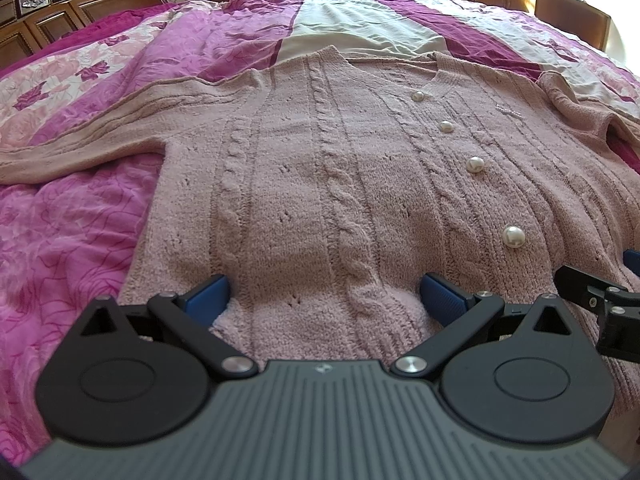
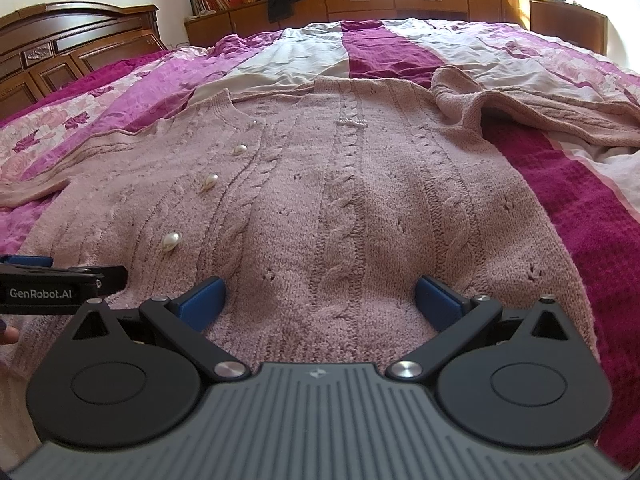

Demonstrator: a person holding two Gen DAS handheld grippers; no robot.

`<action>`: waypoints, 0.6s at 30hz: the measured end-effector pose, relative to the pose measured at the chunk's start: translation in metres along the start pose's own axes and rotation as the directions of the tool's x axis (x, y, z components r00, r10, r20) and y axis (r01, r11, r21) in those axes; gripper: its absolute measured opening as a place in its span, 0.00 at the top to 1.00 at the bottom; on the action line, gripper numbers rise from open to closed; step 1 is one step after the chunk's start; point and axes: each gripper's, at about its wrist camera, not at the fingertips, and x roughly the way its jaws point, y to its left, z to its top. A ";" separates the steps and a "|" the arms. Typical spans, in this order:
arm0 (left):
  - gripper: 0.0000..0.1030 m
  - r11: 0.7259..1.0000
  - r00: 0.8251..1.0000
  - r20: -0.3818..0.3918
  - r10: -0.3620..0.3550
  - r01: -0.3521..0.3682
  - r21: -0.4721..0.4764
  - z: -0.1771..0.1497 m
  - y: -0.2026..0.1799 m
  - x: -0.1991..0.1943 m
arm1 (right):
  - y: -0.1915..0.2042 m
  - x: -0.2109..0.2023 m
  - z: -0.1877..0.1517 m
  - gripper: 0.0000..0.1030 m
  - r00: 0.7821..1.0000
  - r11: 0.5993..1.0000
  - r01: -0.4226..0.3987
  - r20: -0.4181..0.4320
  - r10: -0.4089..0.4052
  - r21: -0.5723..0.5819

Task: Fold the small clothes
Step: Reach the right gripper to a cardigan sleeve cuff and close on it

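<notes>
A pale pink cable-knit cardigan (image 1: 340, 184) (image 2: 344, 208) with pearl buttons (image 1: 513, 236) (image 2: 171, 241) lies front up, spread flat on the bed. Its left sleeve (image 1: 96, 128) stretches out straight; its right sleeve (image 2: 552, 114) is bunched and folded near the shoulder. My left gripper (image 1: 324, 298) is open over the hem, left of the button row, with nothing between its blue fingers. My right gripper (image 2: 320, 300) is open over the hem to the right of the buttons. Each gripper's edge shows in the other's view: the right gripper (image 1: 600, 304) and the left gripper (image 2: 48, 284).
The bed carries a quilt (image 1: 72, 216) (image 2: 576, 184) in magenta, pink floral and cream patches. A dark wooden headboard (image 2: 72, 52) stands at the left and low wooden cabinets (image 2: 400, 0) run along the far wall. A fingertip (image 2: 8, 335) shows at the left edge.
</notes>
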 end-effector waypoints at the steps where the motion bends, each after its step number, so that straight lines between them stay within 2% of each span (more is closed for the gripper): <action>1: 0.00 1.000 1.000 -0.002 0.002 -0.002 -0.001 0.001 0.000 0.000 | -0.002 -0.001 0.001 0.00 1.000 1.000 -0.010 0.001 0.010 0.006; 6: 0.00 1.000 1.000 -0.019 0.013 -0.013 -0.006 0.006 0.001 -0.001 | -0.013 -0.005 0.004 0.00 0.997 0.996 -0.071 0.002 0.071 0.048; 9: 0.00 1.000 0.999 -0.031 0.019 -0.019 -0.011 0.009 0.001 -0.004 | -0.026 -0.009 0.013 0.00 0.991 0.986 -0.134 -0.018 0.136 0.096; 12: 0.00 0.999 0.999 -0.041 0.027 -0.028 -0.023 0.013 0.002 -0.009 | -0.043 -0.013 0.025 0.00 0.973 0.959 -0.220 -0.034 0.230 0.176; 15: 0.00 0.999 0.999 -0.044 0.032 -0.033 -0.039 0.018 0.003 -0.014 | -0.066 -0.018 0.038 0.00 0.944 0.918 -0.314 -0.028 0.330 0.241; 18: 0.00 0.998 0.999 -0.031 0.033 -0.035 -0.059 0.022 0.004 -0.021 | -0.091 -0.024 0.051 0.00 0.933 0.897 -0.350 0.012 0.360 0.269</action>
